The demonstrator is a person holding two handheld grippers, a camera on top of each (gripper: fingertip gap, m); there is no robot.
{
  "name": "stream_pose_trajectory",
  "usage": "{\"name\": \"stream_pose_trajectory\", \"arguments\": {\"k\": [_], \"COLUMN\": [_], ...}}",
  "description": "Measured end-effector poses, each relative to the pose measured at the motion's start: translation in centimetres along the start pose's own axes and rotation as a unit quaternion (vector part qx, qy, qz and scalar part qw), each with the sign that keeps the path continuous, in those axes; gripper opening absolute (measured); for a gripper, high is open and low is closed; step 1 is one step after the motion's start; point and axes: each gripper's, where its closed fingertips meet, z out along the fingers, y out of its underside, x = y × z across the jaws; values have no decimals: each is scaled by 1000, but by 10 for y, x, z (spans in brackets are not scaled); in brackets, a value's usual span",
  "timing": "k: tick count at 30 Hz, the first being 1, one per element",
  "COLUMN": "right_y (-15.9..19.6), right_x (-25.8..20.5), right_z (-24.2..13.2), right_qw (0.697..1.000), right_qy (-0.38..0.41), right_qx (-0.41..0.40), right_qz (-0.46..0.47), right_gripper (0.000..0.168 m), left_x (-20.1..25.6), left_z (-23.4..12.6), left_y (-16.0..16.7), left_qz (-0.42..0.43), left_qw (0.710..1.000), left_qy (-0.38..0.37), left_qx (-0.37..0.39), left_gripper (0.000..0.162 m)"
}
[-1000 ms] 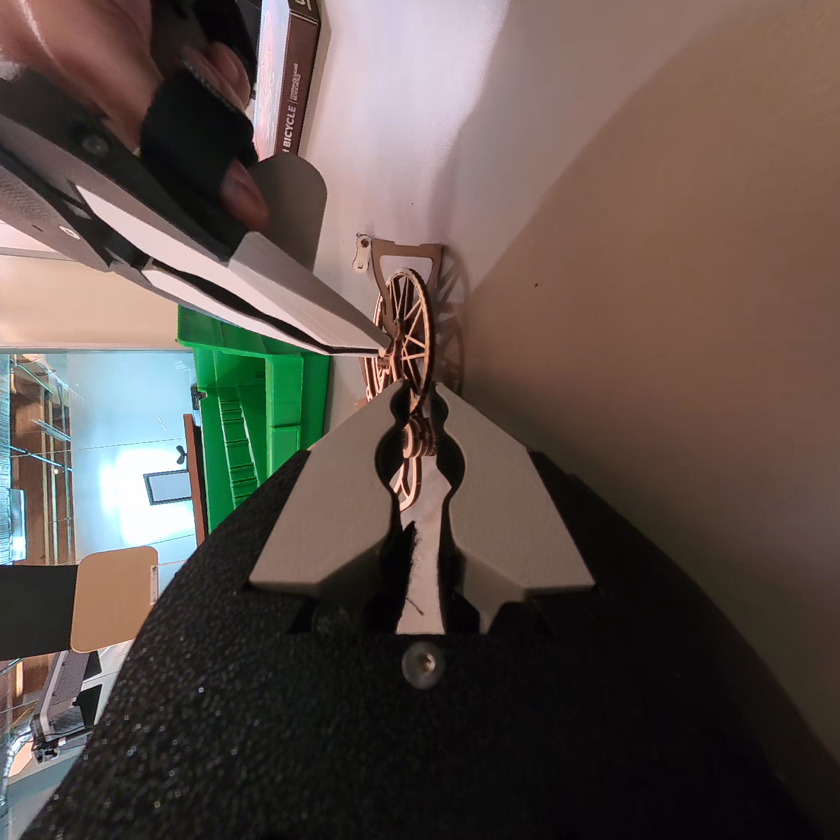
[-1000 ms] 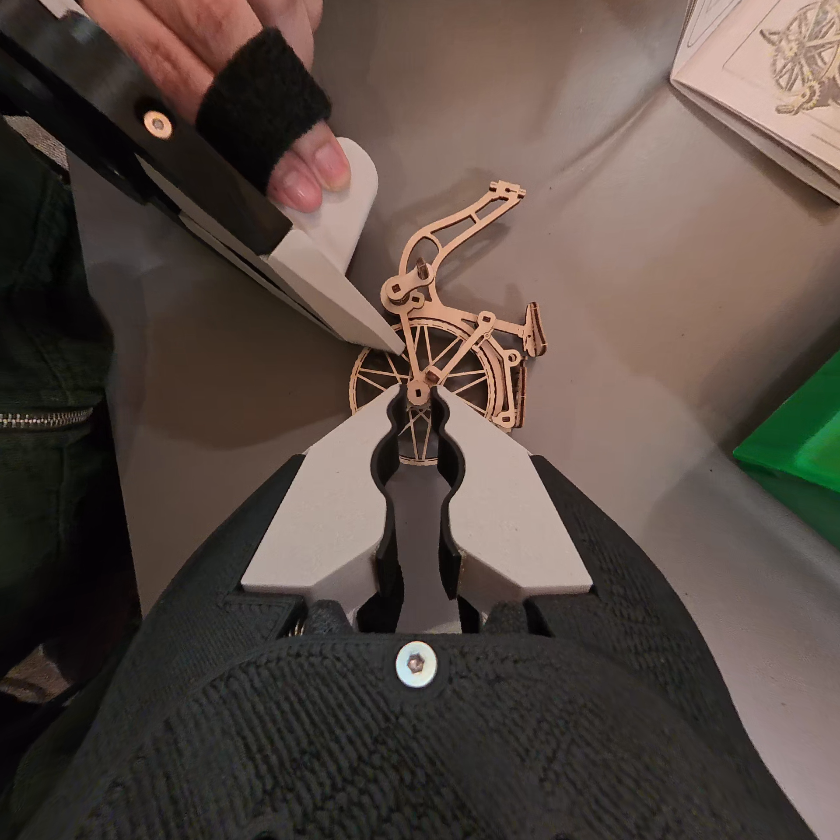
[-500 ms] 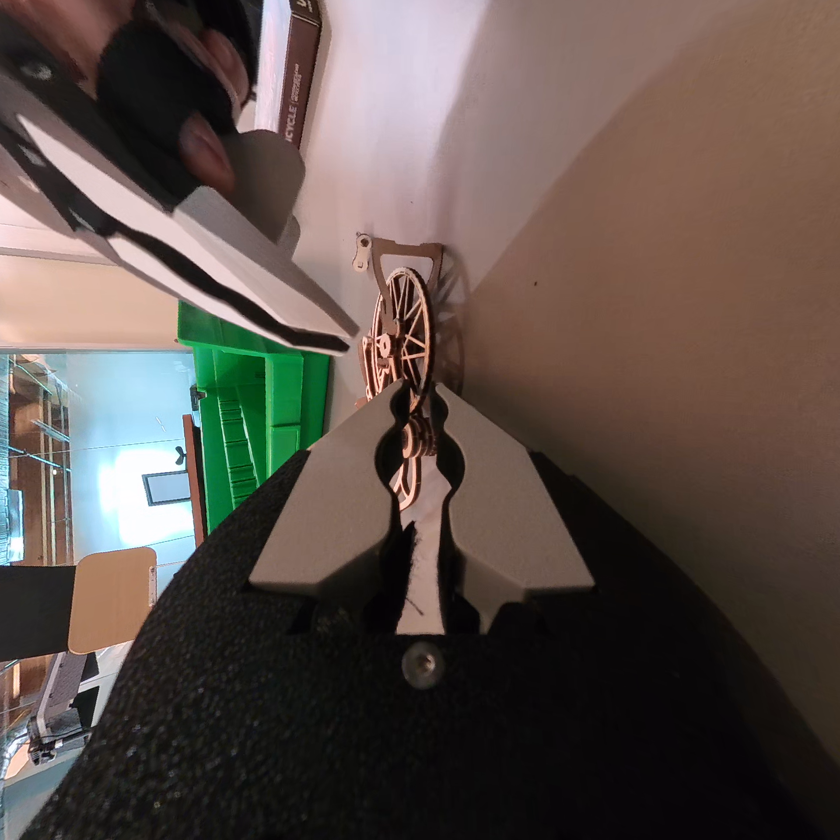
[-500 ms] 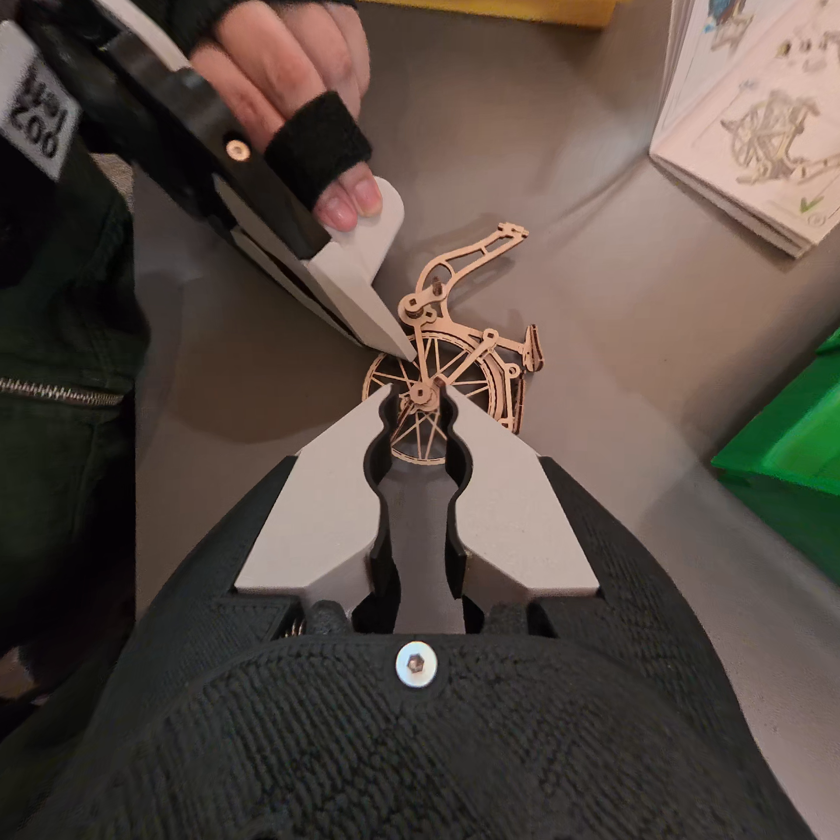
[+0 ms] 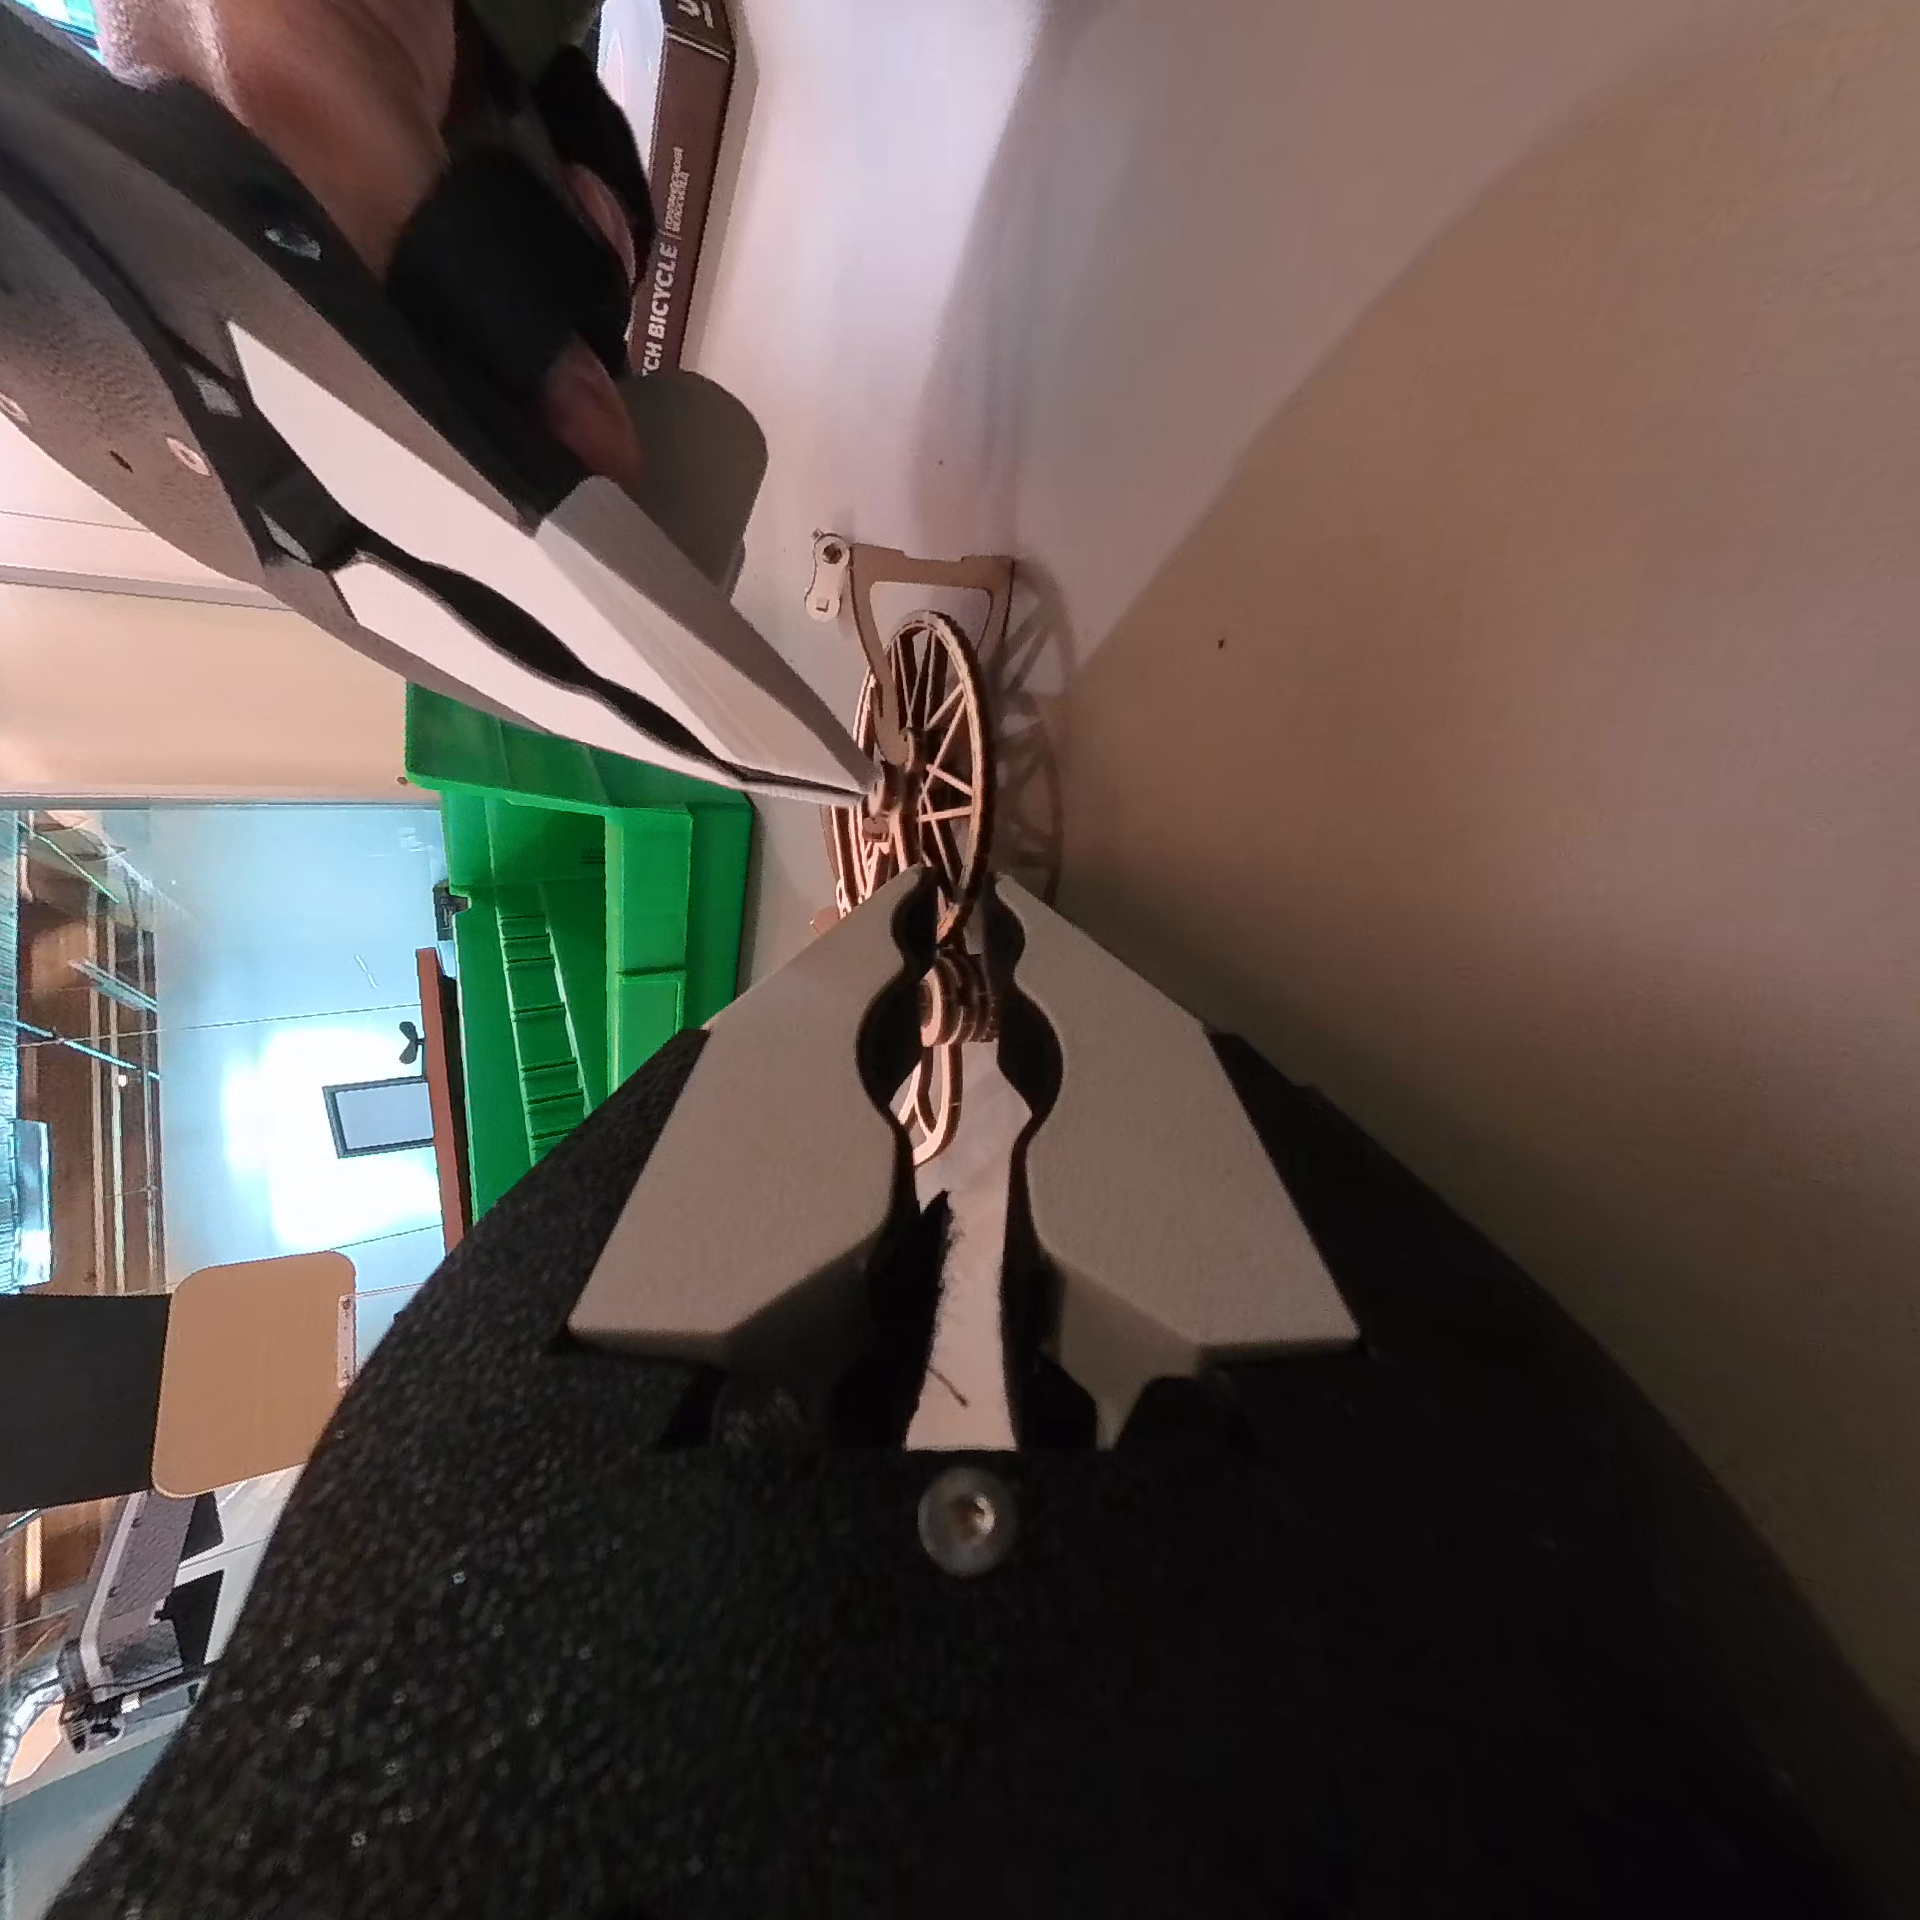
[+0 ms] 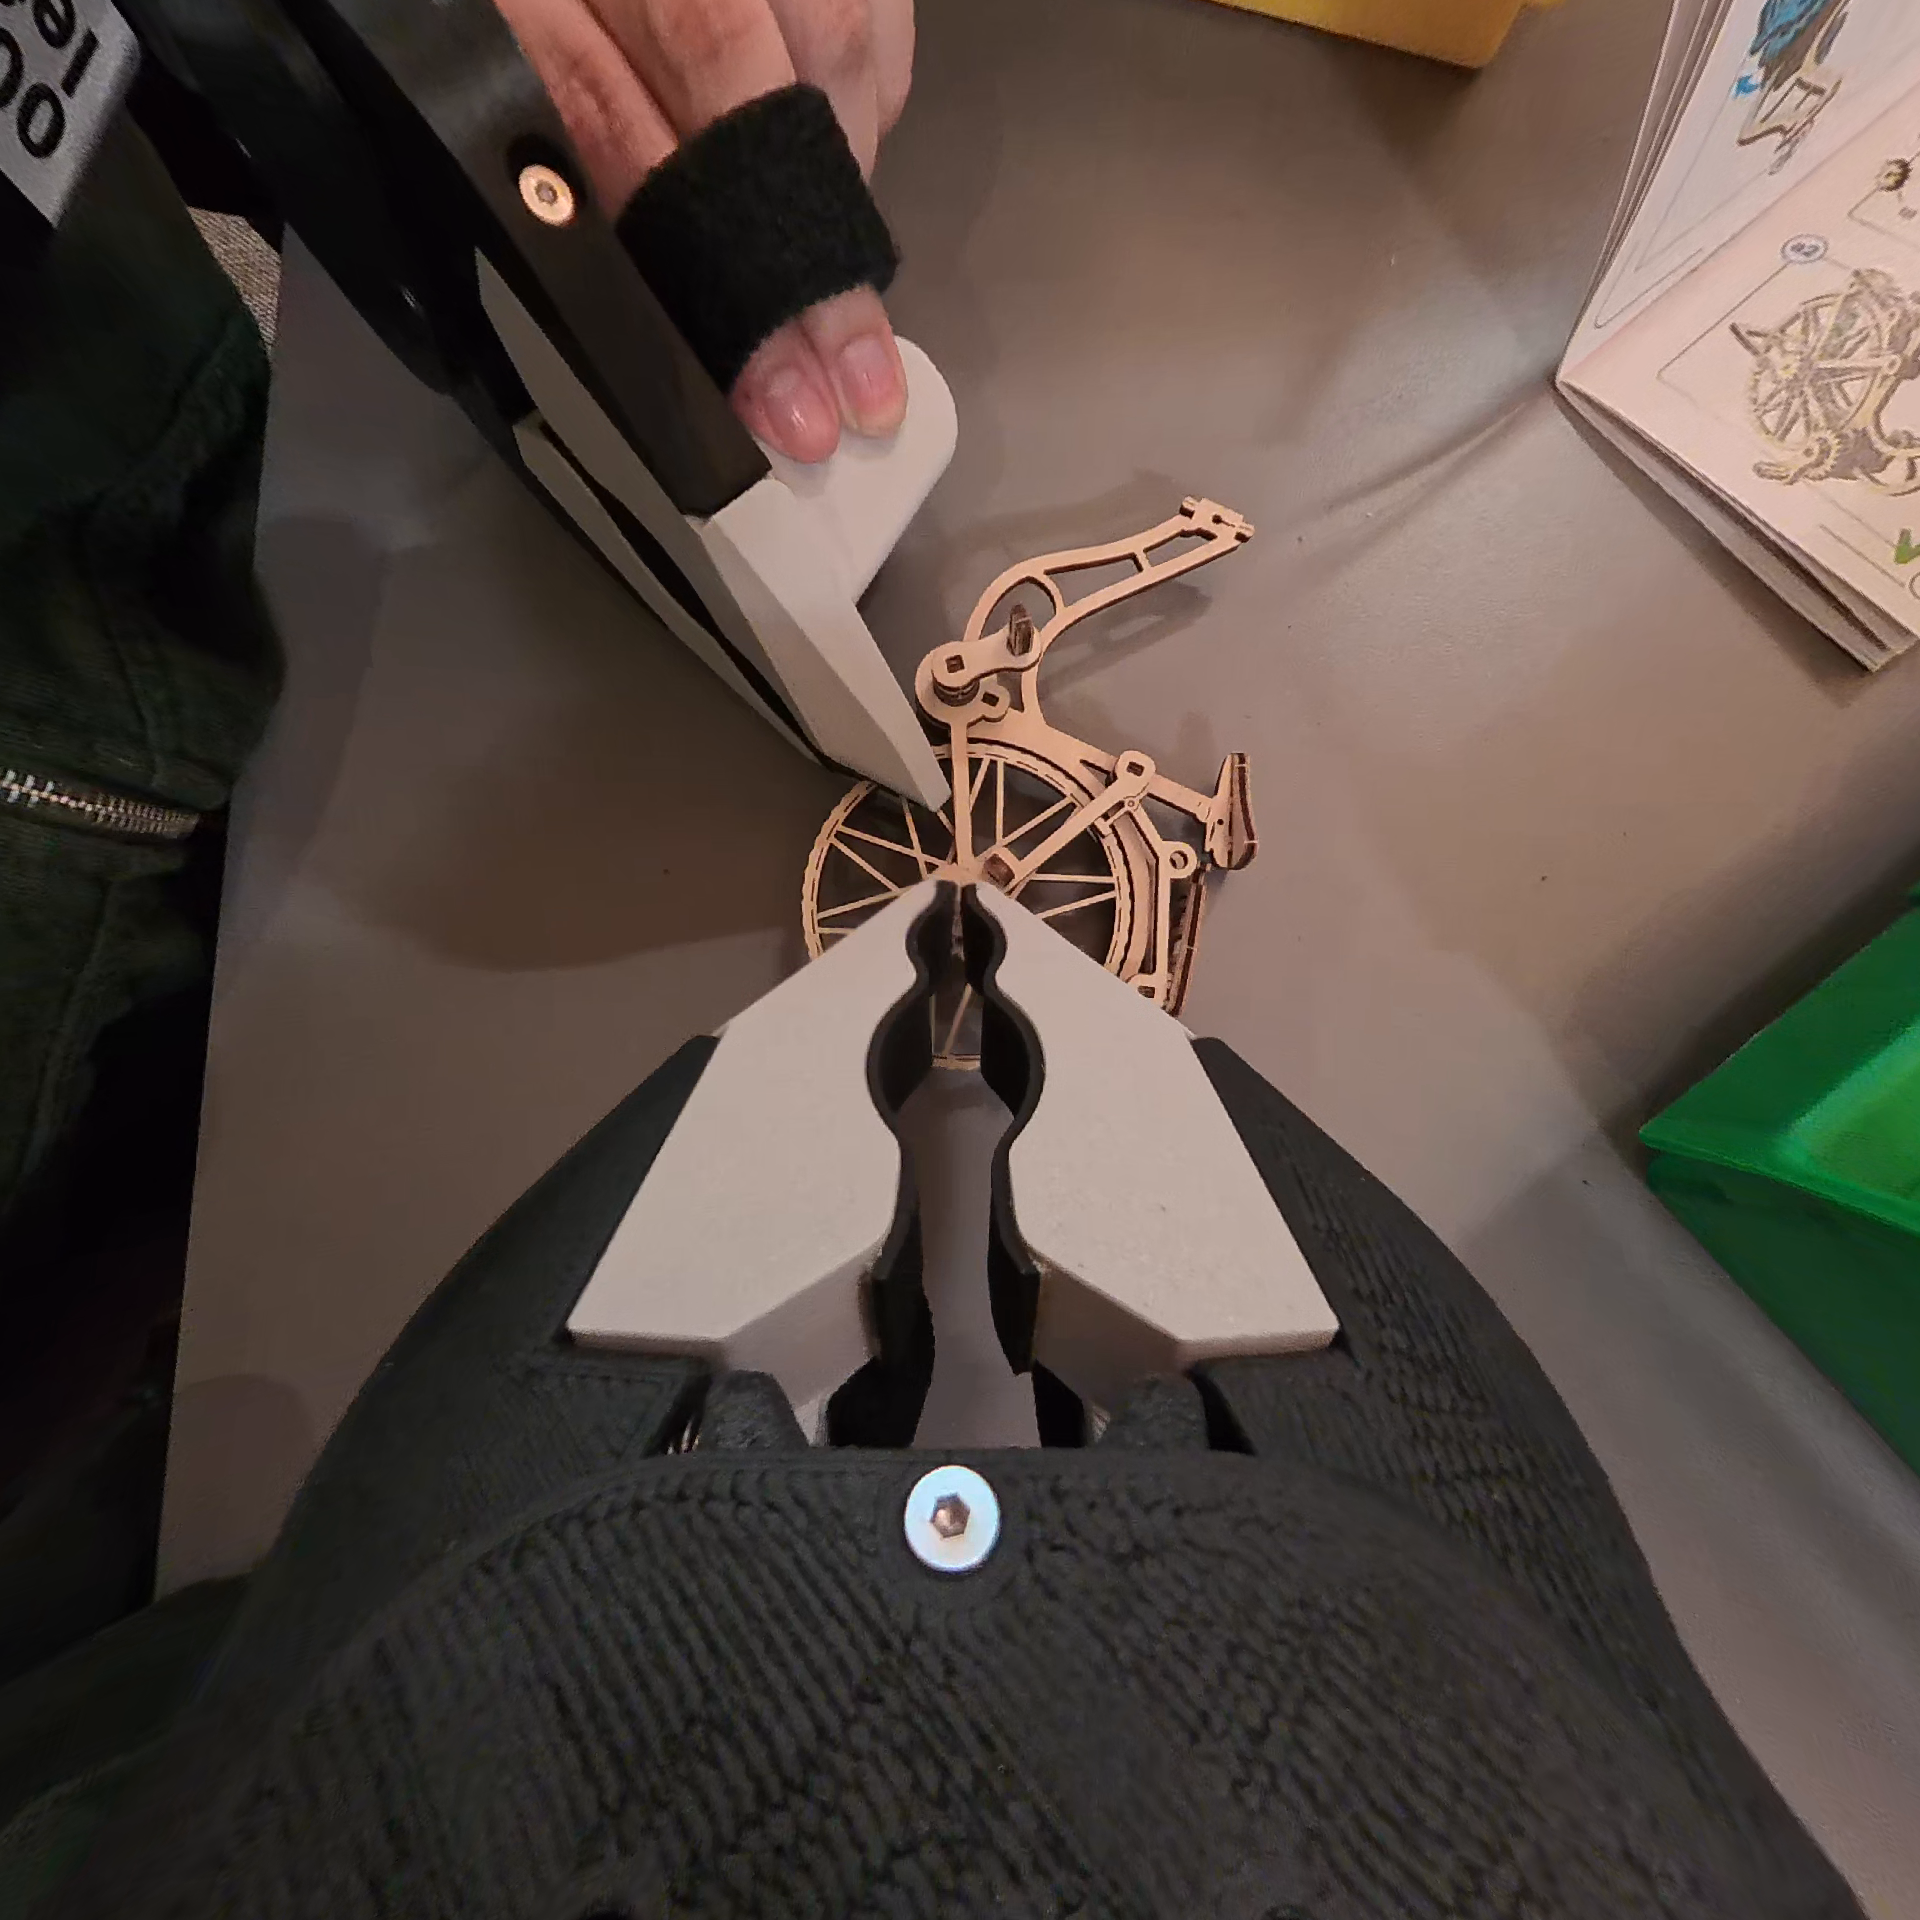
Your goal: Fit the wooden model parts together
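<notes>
Fitting step in hand. Left gripper (image 5: pixel 956 894) pinches the wheel assembly (image 6: pixel 997 862) upright on the table (image 6: pixel 520 790); right gripper (image 6: pixel 958 883), fingers pressed together, meets its hub. Next: firm, aligned pressing.

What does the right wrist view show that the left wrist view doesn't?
Right wrist only: the wooden model side-on with its curved frame arm, an instruction booklet, a yellow edge, and dark zipped clothing.
Left wrist only: the model edge-on, its gear stack between the left claw fingers, a brown box, a window, and a chair back.
Both: the left claw shut on the model, the right claw shut at the wheel hub, the green bin, and the grey table.
</notes>
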Motion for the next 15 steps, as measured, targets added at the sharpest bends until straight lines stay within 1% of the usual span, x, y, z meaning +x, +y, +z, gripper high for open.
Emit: {"name": "stream_pose_trajectory", "arguments": {"k": [9,12,15], "right_y": [3,-5,-3], "right_x": [6,0,-1], "right_z": [-2,-4,-3], "right_qw": [1000,1000,1000], "right_qy": [26,2,-3], "right_qx": [-12,15,10], "right_qz": [-11,-1,7], "right_gripper": [0,1,6], "left_x": [0,0,0], "left_z": [0,0,0], "left_y": [0,0,0], "left_qz": [0,0,-1], "left_qw": [1000,1000,1000], "left_qy": [0,0,0], "left_qx": [0,0,1], "left_gripper": [5,5,5]}}
